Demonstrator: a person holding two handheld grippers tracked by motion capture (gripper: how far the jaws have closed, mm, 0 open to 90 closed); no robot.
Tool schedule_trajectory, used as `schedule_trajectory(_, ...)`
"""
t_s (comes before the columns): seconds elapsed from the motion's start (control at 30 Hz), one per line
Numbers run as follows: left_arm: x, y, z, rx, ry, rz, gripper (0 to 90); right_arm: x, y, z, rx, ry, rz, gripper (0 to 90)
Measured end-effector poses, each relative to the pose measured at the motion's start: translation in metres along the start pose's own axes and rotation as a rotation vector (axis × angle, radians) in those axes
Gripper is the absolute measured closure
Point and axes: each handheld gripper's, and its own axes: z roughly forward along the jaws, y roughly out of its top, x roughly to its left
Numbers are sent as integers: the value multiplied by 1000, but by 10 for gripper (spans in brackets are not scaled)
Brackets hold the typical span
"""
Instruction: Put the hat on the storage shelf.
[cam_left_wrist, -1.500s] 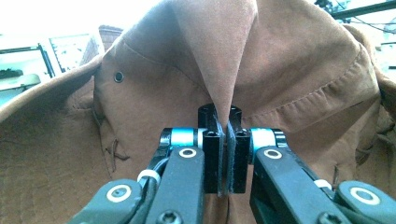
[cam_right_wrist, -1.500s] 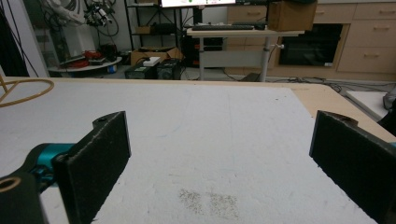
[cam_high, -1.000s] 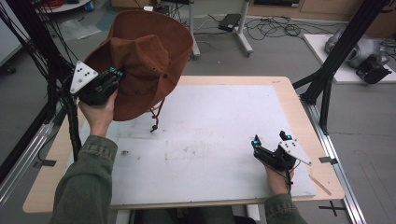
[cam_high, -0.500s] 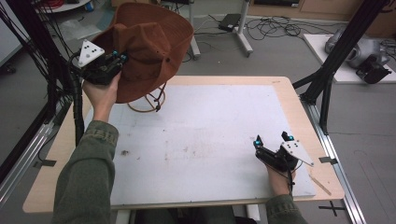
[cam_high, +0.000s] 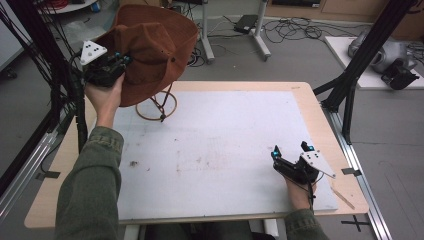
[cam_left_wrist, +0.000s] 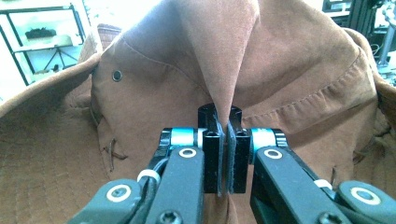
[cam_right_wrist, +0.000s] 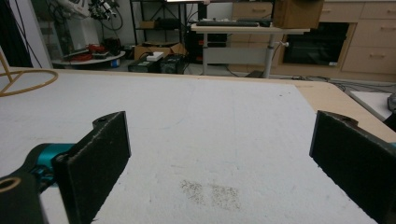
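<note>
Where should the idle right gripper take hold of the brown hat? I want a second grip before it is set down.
On the brim opposite the left gripper, coming in from the hat's right side. That edge is thin, free and facing the right gripper, whose jaws stand open; the crown is too bulky to pinch.

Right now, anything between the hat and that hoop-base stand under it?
Nothing visible does. The left claw is shut on a fold of the brown hat, which hangs over the wooden stand at the mat's far left. Only open space shows between them. The right claw rests open, far off.
</note>
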Motion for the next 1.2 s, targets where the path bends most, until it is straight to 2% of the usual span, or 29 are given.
schedule_trajectory(0.23, -3, -4, 9, 52, 5, 4, 871, 0, 0, 0, -1, 4, -9, 43)
schedule_trajectory(0.33, -5, -7, 14, 95, 17, 21, 870, 1, 0, 0, 3, 9, -6, 43)
schedule_trajectory(0.5, -6, -9, 20, 142, 23, 24, 870, 0, -1, 0, 3, 14, -15, 43)
schedule_trajectory(0.63, -5, -7, 25, 206, 5, 28, 869, 1, -1, 0, 3, 15, -16, 43)
schedule_trajectory(0.87, -5, -9, 29, 259, 3, 24, 870, 1, -1, 0, 5, 22, -22, 43)
schedule_trajectory(1.2, -6, -10, 31, 260, 21, 23, 857, 2, -1, -1, 9, 25, -21, 43)
